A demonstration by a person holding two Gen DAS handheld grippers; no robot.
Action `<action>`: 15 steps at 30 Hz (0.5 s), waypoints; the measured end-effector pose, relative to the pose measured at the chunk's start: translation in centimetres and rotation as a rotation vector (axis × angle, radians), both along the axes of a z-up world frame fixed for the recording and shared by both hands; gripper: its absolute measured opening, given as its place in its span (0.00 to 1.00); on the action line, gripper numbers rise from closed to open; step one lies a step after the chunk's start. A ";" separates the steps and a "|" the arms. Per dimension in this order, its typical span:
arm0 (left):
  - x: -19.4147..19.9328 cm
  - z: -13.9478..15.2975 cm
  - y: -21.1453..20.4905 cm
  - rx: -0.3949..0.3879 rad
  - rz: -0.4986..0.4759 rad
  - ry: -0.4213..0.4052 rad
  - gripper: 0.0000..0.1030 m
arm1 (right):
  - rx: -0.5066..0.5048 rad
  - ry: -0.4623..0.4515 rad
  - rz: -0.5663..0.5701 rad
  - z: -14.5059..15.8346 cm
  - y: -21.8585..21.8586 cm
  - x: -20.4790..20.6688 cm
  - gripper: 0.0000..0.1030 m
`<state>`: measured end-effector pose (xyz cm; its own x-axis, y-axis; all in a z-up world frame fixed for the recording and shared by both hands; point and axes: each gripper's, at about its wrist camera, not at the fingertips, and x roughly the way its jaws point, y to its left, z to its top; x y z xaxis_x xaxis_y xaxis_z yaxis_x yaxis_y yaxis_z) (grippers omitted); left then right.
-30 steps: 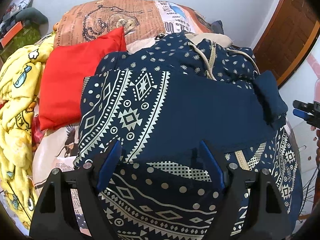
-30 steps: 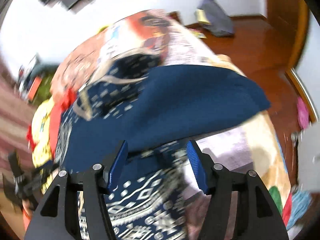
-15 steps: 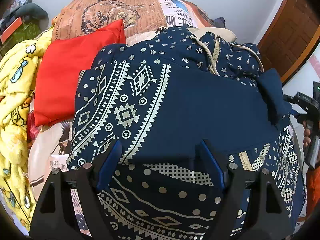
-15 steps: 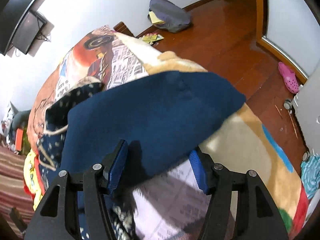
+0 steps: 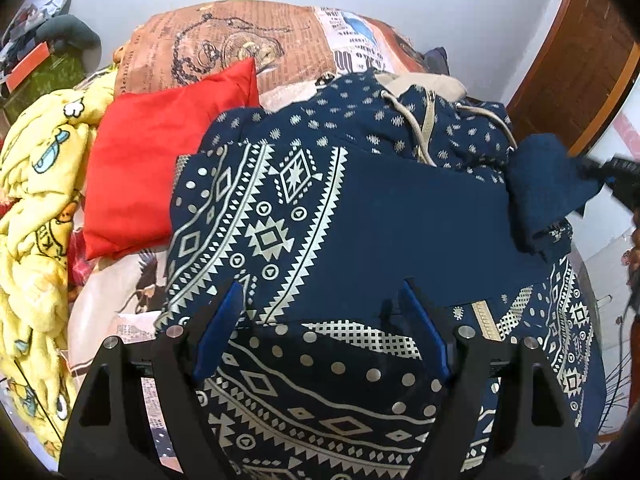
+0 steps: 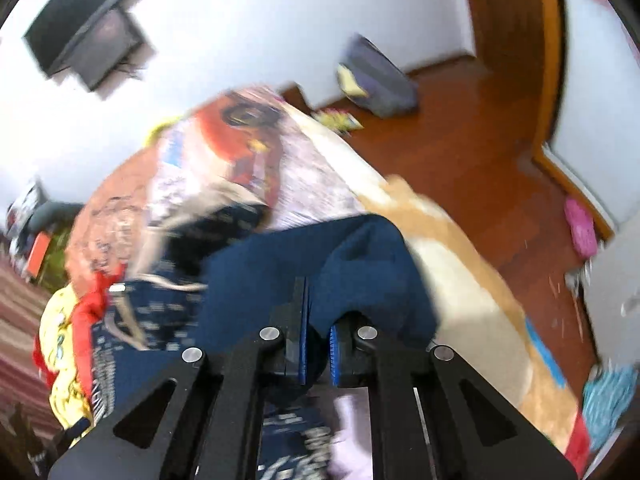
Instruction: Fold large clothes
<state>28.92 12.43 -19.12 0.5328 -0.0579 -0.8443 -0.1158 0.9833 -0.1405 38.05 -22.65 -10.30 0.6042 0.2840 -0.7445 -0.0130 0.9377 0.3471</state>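
Half a second back the right hand-held gripper (image 6: 318, 354) was spread over the plain navy flap; now its jaws are pinching that fabric and lifting it off the bed (image 6: 472, 280). Nearest the left camera, the left hand-held gripper (image 5: 320, 336) hangs spread above the patterned hoodie (image 5: 288, 240), gripping nothing. Farther off lie the red pillow (image 5: 160, 152) and yellow blanket (image 5: 36, 200). My judgement: carry the flap straight across, keep it taut, and pin the hem with the left.
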 end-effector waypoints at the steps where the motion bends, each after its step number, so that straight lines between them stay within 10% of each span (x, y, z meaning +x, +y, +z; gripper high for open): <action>1: -0.2 0.2 0.1 0.005 0.000 -0.008 0.77 | 0.002 -0.028 0.029 1.3 0.9 -0.3 0.07; 8: -1.9 1.9 1.2 -0.006 0.003 -0.059 0.77 | 0.046 -0.152 0.278 7.6 9.9 -3.2 0.07; 15: -4.0 2.9 2.7 0.009 0.017 -0.089 0.77 | 0.054 -0.094 0.512 5.5 20.2 -4.7 0.07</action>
<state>24.90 15.10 -16.20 0.6063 -0.0406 -0.7942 -0.1202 0.9826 -0.1419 33.36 -2.45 -4.84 0.4419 0.5969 -0.6697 -0.4985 0.7840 0.3698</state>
